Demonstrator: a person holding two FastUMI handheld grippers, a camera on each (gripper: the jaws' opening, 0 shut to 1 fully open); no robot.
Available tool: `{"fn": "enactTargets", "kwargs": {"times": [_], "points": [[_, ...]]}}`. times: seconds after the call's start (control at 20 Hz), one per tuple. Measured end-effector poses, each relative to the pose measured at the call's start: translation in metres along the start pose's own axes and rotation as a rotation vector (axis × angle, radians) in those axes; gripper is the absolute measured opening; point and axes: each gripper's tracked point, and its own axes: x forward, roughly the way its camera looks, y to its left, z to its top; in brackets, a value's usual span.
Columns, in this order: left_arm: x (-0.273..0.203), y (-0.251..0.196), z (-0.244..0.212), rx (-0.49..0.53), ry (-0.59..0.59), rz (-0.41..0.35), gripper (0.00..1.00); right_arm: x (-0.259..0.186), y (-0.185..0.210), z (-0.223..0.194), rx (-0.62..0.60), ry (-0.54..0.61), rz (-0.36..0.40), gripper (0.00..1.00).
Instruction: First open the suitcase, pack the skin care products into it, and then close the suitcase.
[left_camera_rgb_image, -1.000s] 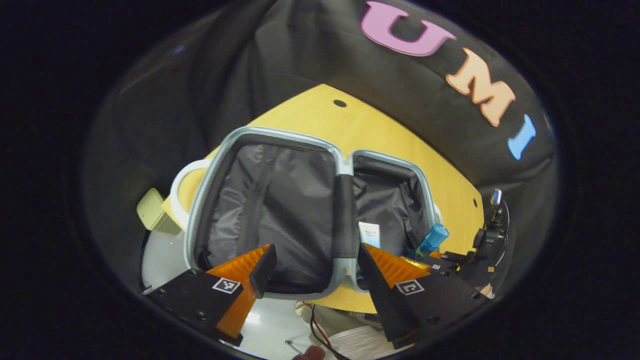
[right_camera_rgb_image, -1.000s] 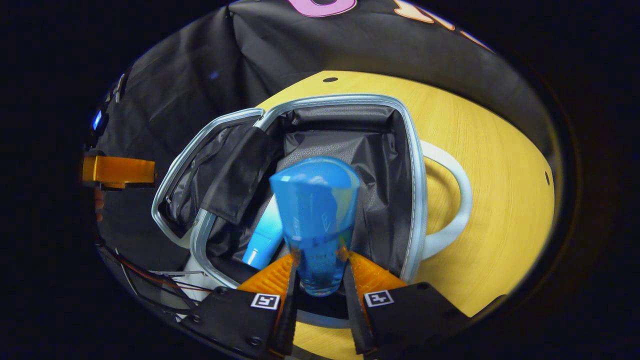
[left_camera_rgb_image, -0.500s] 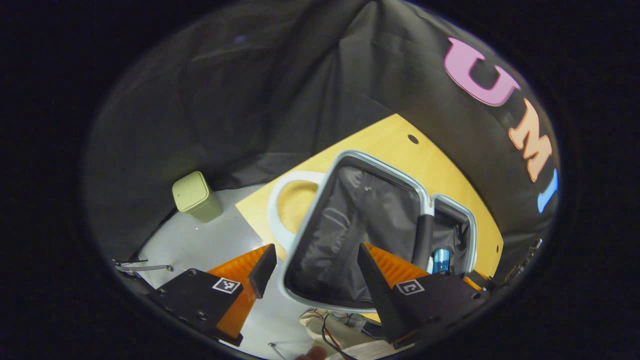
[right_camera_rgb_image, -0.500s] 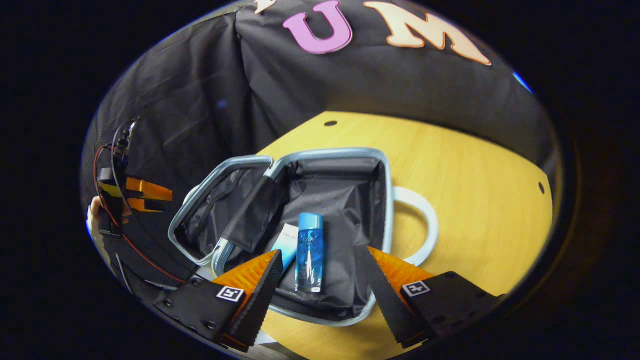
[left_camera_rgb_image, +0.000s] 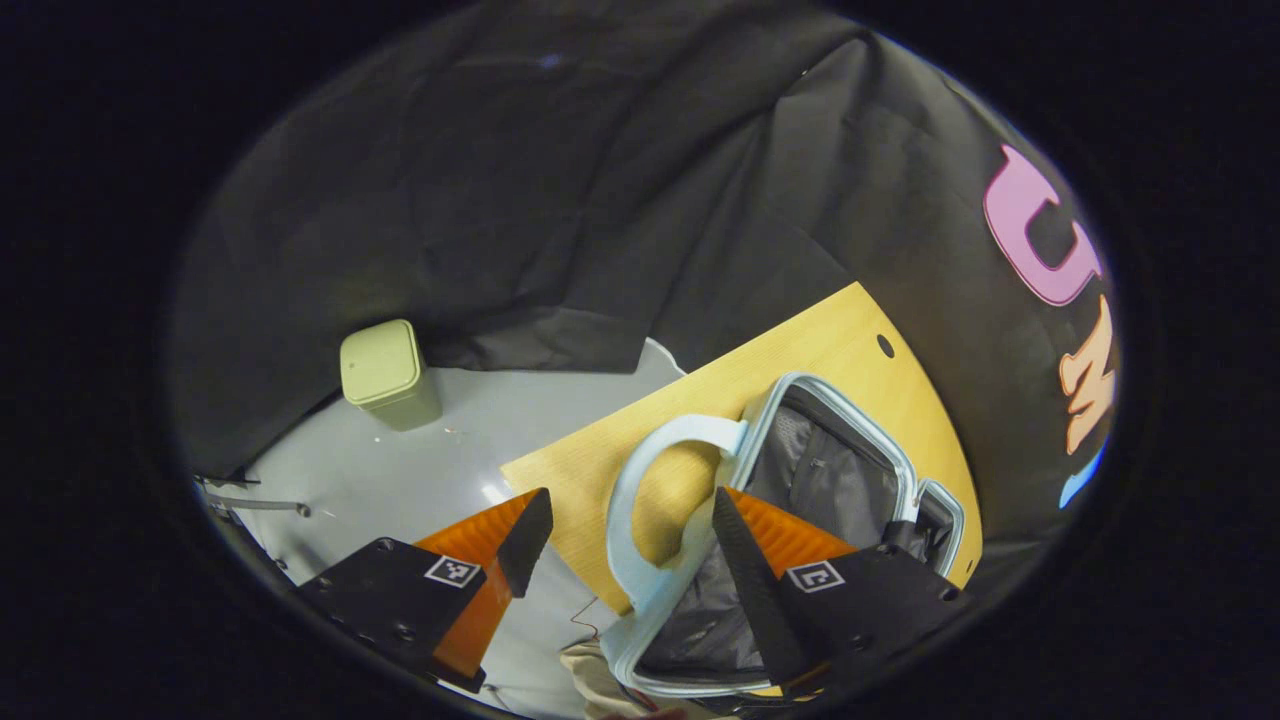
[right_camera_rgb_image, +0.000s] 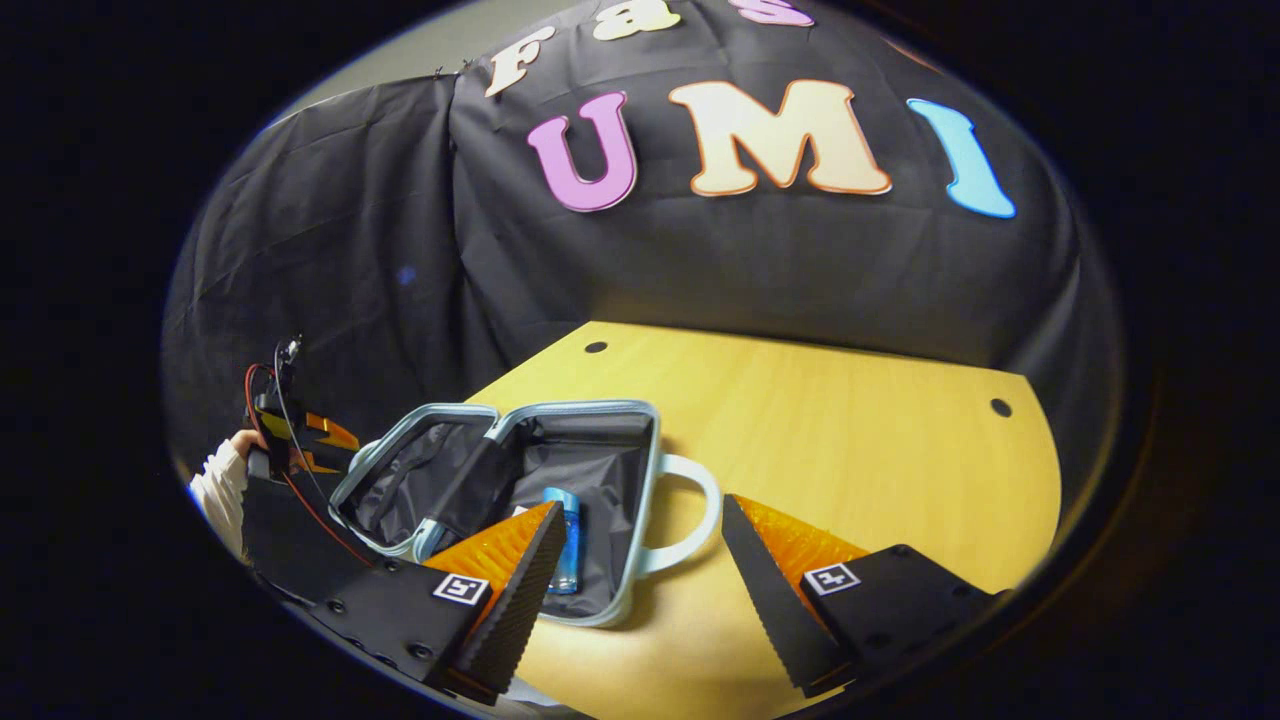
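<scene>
Booth wall (right_camera_rgb_image: 500, 280): black cloth, creased and draped, hanging behind and beside the worktop.

Worktop (right_camera_rgb_image: 850, 450): pale yellow wood grain, smooth, with rounded corners and small dark round holes near its edges.

Floor (left_camera_rgb_image: 400, 470): grey, glossy, seen in the left gripper view beside the worktop's edge.

Suitcase (right_camera_rgb_image: 610, 590): small, lying open flat on the worktop near its left front corner; two halves with a light blue rounded rim, crinkled black fabric lining, and a curved light blue loop handle (right_camera_rgb_image: 695, 520) on each half.

Bin (left_camera_rgb_image: 388, 372): pale green, boxy with rounded corners and a flat lid, standing on the floor well apart from the worktop.

Bottle (right_camera_rgb_image: 566, 540): translucent blue, slim and cylindrical with a lighter blue cap, lying in the suitcase's right half, partly behind a finger.

Left claw (left_camera_rgb_image: 625, 545): ridged fingers spread apart, empty, over the suitcase's left handle.

Right claw (right_camera_rgb_image: 640, 555): ridged fingers spread wide, empty, above the worktop just right of the suitcase.
</scene>
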Motion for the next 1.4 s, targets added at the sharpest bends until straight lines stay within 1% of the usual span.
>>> {"fn": "enactTargets", "kwargs": {"times": [0.05, 0.1, 0.15, 0.2, 0.25, 0.35, 0.4, 0.45, 0.5, 0.55, 0.6, 0.65, 0.7, 0.75, 0.8, 0.85, 0.9, 0.95, 1.0, 1.05, 1.1, 1.15, 1.25, 1.3, 1.35, 1.4], "points": [[0.008, 0.001, 0.001, -0.01, 0.012, -0.008, 0.94, -0.007, -0.008, 0.003, 0.011, -0.013, -0.019, 0.98], [0.016, 0.002, 0.0, -0.018, 0.025, -0.011, 0.91, -0.012, -0.014, 0.006, 0.026, -0.025, -0.033, 0.98], [0.021, 0.003, -0.001, -0.025, 0.042, -0.013, 0.94, -0.018, -0.02, 0.007, 0.045, -0.032, -0.046, 0.98], [0.027, 0.002, -0.001, -0.028, 0.046, -0.02, 0.89, -0.021, -0.026, 0.006, 0.058, -0.039, -0.06, 0.98], [0.031, 0.001, -0.001, -0.035, 0.048, -0.031, 0.79, -0.024, -0.032, 0.006, 0.063, -0.043, -0.077, 0.98], [0.035, -0.003, -0.002, -0.058, 0.06, -0.062, 0.67, -0.03, -0.043, 0.005, 0.058, -0.044, -0.106, 0.98], [0.037, -0.004, -0.003, -0.067, 0.064, -0.08, 0.59, -0.034, -0.046, 0.004, 0.057, -0.044, -0.116, 0.98], [0.04, -0.004, -0.003, -0.071, 0.065, -0.088, 0.49, -0.036, -0.047, 0.003, 0.059, -0.043, -0.12, 0.98], [0.042, -0.001, -0.002, -0.074, 0.057, -0.079, 0.3, -0.037, -0.048, 0.001, 0.061, -0.041, -0.124, 0.94], [0.043, 0.0, -0.002, -0.083, 0.05, -0.088, 0.39, -0.038, -0.049, 0.0, 0.062, -0.038, -0.125, 0.94], [0.043, -0.002, 0.0, -0.089, 0.042, -0.104, 0.2, -0.039, -0.049, -0.003, 0.061, -0.035, -0.128, 0.99], [0.041, -0.003, 0.001, -0.089, 0.034, -0.126, 0.2, -0.039, -0.049, -0.005, 0.06, -0.032, -0.13, 0.94], [0.038, -0.005, 0.001, -0.08, 0.025, -0.146, 0.18, -0.04, -0.049, -0.006, 0.058, -0.029, -0.13, 0.98], [0.035, -0.007, 0.002, -0.072, 0.019, -0.156, 0.16, -0.04, -0.049, -0.007, 0.057, -0.027, -0.131, 0.94], [0.03, -0.011, 0.002, -0.056, 0.014, -0.164, 0.14, -0.04, -0.049, -0.007, 0.057, -0.027, -0.13, 0.98], [0.026, -0.015, 0.002, -0.039, 0.01, -0.165, 0.13, -0.04, -0.048, -0.006, 0.06, -0.03, -0.127, 0.94], [0.022, -0.019, 0.003, -0.016, 0.006, -0.164, 0.11, -0.041, -0.047, -0.006, 0.064, -0.035, -0.123, 0.98], [0.016, -0.022, 0.005, 0.005, -0.002, -0.159, 0.09, -0.042, -0.047, -0.005, 0.068, -0.038, -0.12, 0.94], [0.01, -0.027, 0.01, 0.025, -0.014, -0.16, 0.07, -0.042, -0.045, -0.005, 0.07, -0.042, -0.118, 0.98], [-0.001, -0.035, 0.016, 0.042, -0.03, -0.173, 0.07, -0.042, -0.045, -0.004, 0.072, -0.046, -0.116, 0.98], [-0.013, -0.046, 0.023, 0.052, -0.048, -0.194, 0.07, -0.043, -0.044, -0.003, 0.075, -0.051, -0.113, 0.94], [-0.027, -0.06, 0.029, 0.058, -0.064, -0.222, 0.07, -0.045, -0.043, -0.002, 0.078, -0.055, -0.111, 0.98], [-0.058, -0.092, 0.043, 0.071, -0.101, -0.293, 0.05, -0.049, -0.045, -0.002, 0.085, -0.06, -0.104, 0.98], [-0.073, -0.109, 0.049, 0.083, -0.115, -0.326, 0.05, -0.051, -0.046, -0.002, 0.088, -0.063, -0.103, 0.94], [-0.089, -0.127, 0.051, 0.099, -0.122, -0.361, 0.04, -0.052, -0.048, -0.001, 0.092, -0.07, -0.102, 0.98], [-0.102, -0.147, 0.052, 0.118, -0.13, -0.391, 0.04, -0.054, -0.048, 0.001, 0.099, -0.076, -0.098, 0.98]]}}
